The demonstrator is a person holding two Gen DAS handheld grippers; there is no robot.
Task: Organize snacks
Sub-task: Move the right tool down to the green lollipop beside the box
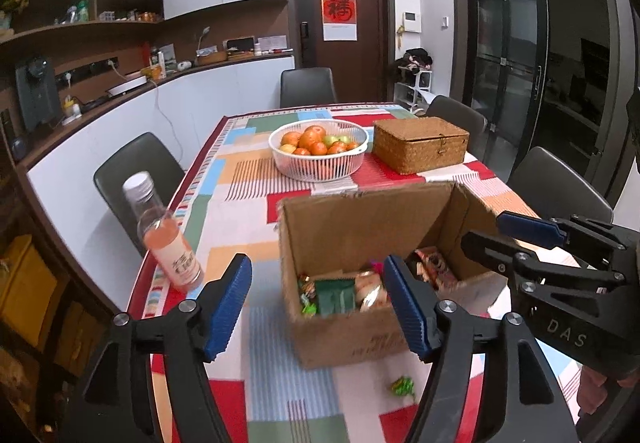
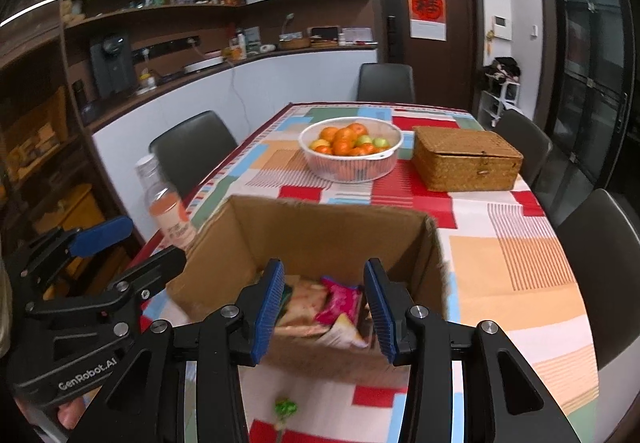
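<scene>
An open cardboard box point(image 1: 340, 227) point(image 2: 320, 231) stands on the patterned tablecloth and holds several snack packets point(image 1: 352, 291) point(image 2: 336, 303). A small green wrapped candy point(image 1: 402, 387) point(image 2: 285, 407) lies on the cloth just in front of the box. My left gripper point(image 1: 320, 303) is open and empty, hovering before the box's left front. My right gripper point(image 2: 324, 307) is open and empty above the box's near edge; it also shows in the left wrist view point(image 1: 496, 231) at the box's right side. The left gripper shows in the right wrist view point(image 2: 140, 243) at the left.
A bottle of pink drink point(image 1: 164, 239) point(image 2: 168, 211) stands near the table's left edge. A white basket of oranges and green fruit point(image 1: 318, 149) point(image 2: 350, 147) and a lidded wicker box point(image 1: 420, 143) point(image 2: 466, 159) sit beyond. Dark chairs point(image 1: 136, 179) surround the table.
</scene>
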